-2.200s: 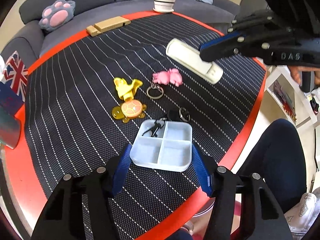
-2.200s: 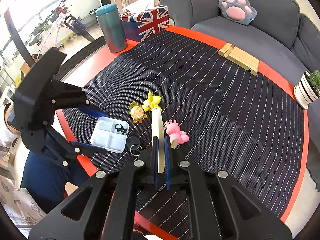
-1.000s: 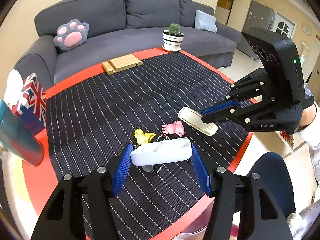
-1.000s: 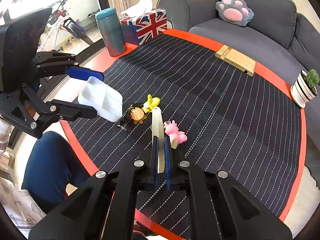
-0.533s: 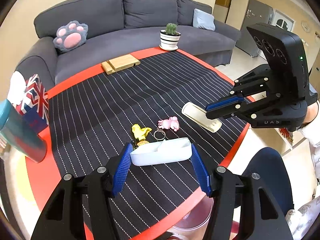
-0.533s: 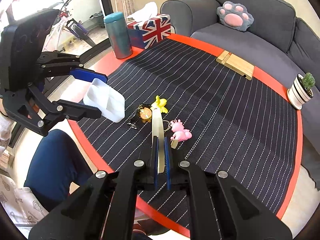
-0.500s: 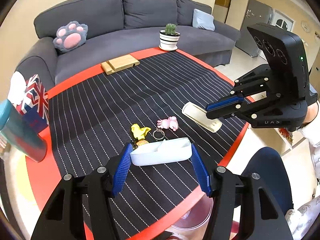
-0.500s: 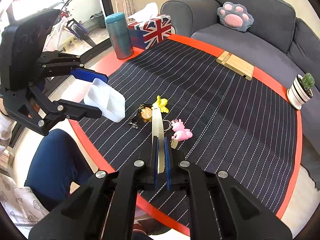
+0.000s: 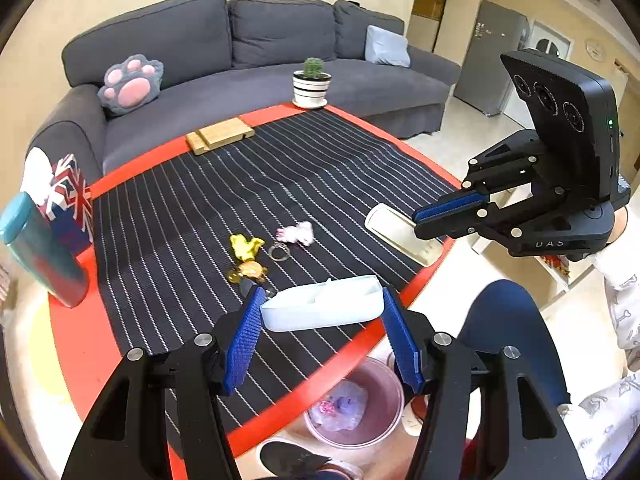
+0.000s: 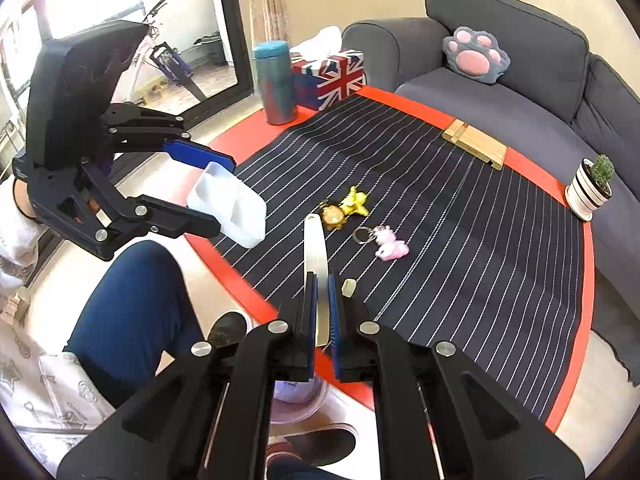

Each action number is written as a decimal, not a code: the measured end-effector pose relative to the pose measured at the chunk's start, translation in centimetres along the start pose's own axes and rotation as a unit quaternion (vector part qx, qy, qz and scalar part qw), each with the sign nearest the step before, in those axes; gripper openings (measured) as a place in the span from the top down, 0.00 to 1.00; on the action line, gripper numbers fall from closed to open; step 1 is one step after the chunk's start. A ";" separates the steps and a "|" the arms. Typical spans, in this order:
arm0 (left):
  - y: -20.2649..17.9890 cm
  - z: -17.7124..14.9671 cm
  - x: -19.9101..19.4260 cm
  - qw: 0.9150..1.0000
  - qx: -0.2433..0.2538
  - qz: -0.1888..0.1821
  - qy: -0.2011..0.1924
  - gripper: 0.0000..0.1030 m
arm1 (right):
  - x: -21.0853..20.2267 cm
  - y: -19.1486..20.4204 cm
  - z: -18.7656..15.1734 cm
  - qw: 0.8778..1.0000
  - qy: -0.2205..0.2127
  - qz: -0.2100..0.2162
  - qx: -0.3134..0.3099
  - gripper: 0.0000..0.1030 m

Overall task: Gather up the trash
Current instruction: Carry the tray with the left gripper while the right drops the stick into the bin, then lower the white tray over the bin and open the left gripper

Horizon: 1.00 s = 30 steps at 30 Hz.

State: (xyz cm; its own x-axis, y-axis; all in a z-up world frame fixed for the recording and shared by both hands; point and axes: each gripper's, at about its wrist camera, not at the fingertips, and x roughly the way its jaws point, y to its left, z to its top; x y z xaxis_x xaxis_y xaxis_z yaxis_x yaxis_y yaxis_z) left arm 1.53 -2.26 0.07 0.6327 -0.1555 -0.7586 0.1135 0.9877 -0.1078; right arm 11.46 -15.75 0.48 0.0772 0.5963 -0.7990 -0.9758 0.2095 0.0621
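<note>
Since two seconds ago the white divided tray (image 9: 320,312) has come off the tabletop (image 9: 132,320): it then lay flat on the striped mat with a black clip in one compartment, and now it hangs in the air, tipped so that only its side wall faces the left wrist camera, carried out toward the tabletop's near red edge. The clip is no longer in it; a dark thing lies on the mat by the yellow and orange keychains (image 9: 246,256), partly hidden behind the left jaw. Both hands have drawn back and up, and a pink bin (image 9: 356,404) with crumpled waste inside now shows on the floor below the edge. I judge the tray and lid to be the trash, on their way to that bin.

The left gripper (image 9: 322,330) has its jaws clenched on the tray's two short ends, the tray spanning the gap between the blue pads. The right gripper (image 10: 320,308) has its jaws pressed nearly together on the flat white lid (image 10: 314,244), held edge-on and sticking out forward past the pads, above the tabletop's edge
</note>
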 end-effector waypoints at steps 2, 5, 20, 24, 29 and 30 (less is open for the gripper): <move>-0.6 -0.5 -0.3 1.000 0.003 -0.003 0.000 0.44 | -0.5 0.7 -0.6 1.000 -0.002 0.005 -0.001 0.95; -1.4 -1.2 -0.7 1.000 0.005 -0.007 -0.002 0.44 | -1.1 1.7 -1.6 1.000 -0.005 0.010 -0.003 0.95; -3.2 -4.5 -2.3 1.000 0.000 -0.023 -0.003 0.44 | -0.3 4.9 -5.6 0.999 0.009 0.049 0.009 0.95; -3.2 -4.9 -2.3 1.000 -0.002 -0.022 -0.001 0.44 | 0.1 5.4 -5.9 0.998 0.013 0.063 0.006 0.95; -3.1 -4.8 -2.3 1.000 -0.003 -0.022 -0.001 0.44 | 0.2 5.5 -6.0 0.998 0.013 0.054 0.005 0.68; -3.1 -4.8 -2.3 1.000 -0.003 -0.022 0.000 0.44 | 0.2 5.4 -5.9 0.999 0.013 0.048 0.006 0.50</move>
State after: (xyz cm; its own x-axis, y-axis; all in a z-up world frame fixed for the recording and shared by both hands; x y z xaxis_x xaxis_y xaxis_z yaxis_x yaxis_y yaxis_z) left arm -3.90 -4.86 -0.94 0.6269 -0.1994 -0.7531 0.1368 0.9798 -0.1456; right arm 4.98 -19.11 -2.87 -0.0220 0.5933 -0.8047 -0.9760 0.1619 0.1460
